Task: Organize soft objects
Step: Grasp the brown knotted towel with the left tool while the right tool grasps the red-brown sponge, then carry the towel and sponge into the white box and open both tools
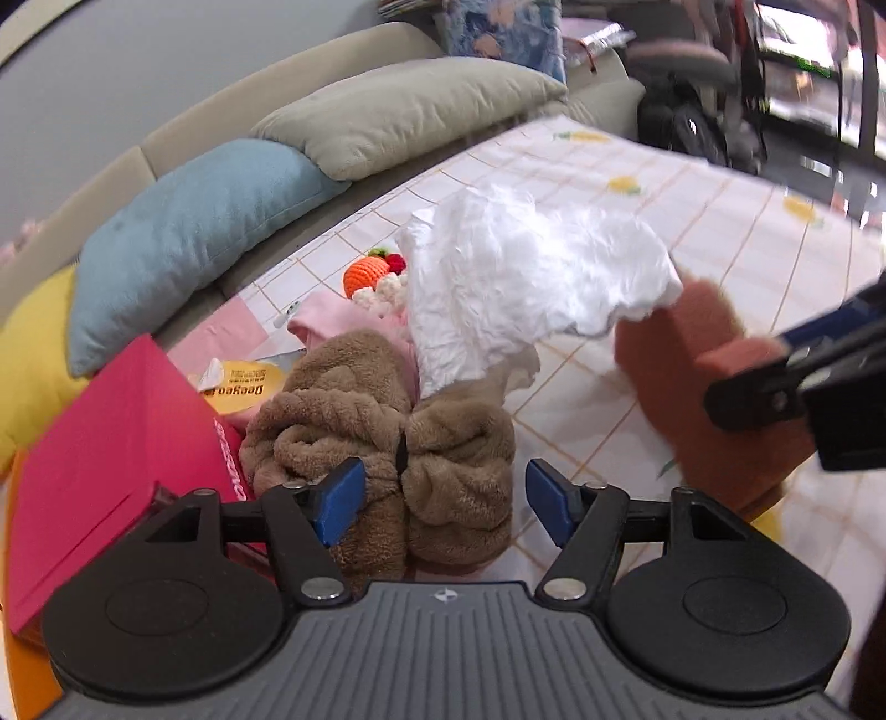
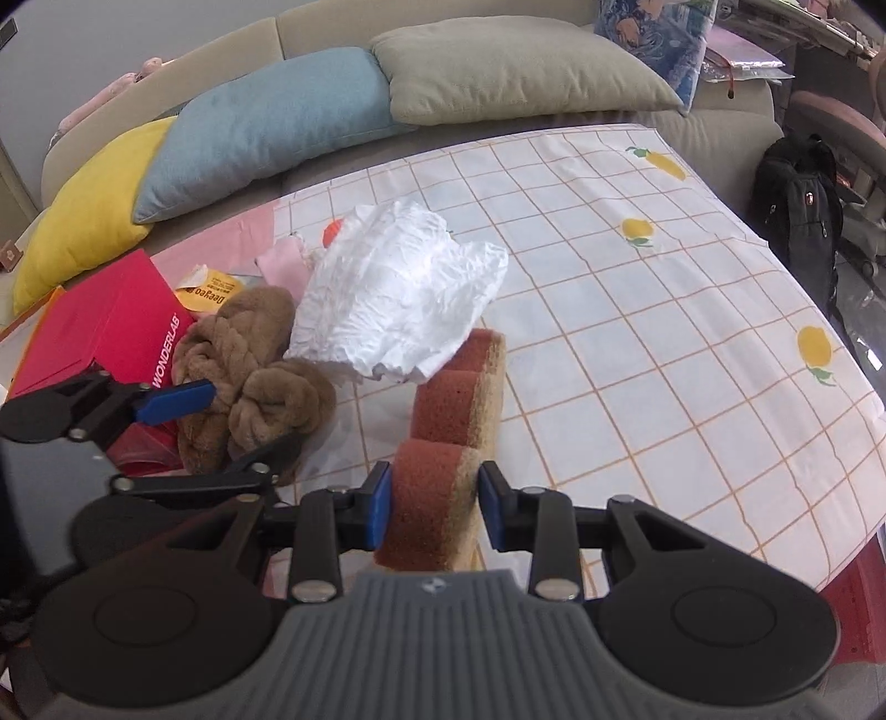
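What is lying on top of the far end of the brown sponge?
A crumpled white cloth drapes over the far end of the brown sponge, hiding that tip. The right gripper clamps the near end. Whether anything lies beneath the cloth cannot be seen.

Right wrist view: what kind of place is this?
Probably a home living room: a beige sofa lined with throw pillows, a table under a lemon-print checked tablecloth, and a black backpack on the floor beside it.
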`<state>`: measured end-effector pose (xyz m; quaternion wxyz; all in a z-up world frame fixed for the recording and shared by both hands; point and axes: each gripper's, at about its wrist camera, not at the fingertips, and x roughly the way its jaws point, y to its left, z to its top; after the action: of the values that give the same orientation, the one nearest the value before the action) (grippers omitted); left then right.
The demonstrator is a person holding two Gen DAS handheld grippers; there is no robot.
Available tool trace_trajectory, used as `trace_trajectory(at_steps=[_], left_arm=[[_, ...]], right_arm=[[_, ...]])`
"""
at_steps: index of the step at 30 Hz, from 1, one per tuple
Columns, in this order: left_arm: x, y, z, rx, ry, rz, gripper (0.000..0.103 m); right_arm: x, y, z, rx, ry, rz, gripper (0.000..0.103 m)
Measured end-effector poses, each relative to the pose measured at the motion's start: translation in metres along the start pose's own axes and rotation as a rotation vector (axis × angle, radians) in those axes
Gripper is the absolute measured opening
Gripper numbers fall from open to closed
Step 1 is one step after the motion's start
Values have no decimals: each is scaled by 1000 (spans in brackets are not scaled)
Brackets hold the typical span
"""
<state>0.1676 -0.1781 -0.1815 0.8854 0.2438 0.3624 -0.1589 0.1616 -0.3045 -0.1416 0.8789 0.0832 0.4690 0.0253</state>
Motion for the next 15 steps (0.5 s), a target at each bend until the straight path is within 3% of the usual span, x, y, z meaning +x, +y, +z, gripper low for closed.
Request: trace_trajectory(at_steps=[1, 5, 8, 11, 15], left_arm=[[2, -3, 0, 30, 1, 6, 86], [10, -20, 0, 137, 23, 61, 86], [16, -30, -4, 232, 20, 137, 71], [13, -35, -6, 311, 6, 162, 51], [-2, -23, 0, 248, -16, 123, 22]], right_arm=[[1, -1, 0, 5, 3, 4, 33], [-2, -1, 0, 7, 18, 1, 33], [-6, -2, 0, 11, 26, -11, 33], [-12, -2, -1, 0, 29, -38, 33], [-20, 1, -3, -54, 3, -109, 32]])
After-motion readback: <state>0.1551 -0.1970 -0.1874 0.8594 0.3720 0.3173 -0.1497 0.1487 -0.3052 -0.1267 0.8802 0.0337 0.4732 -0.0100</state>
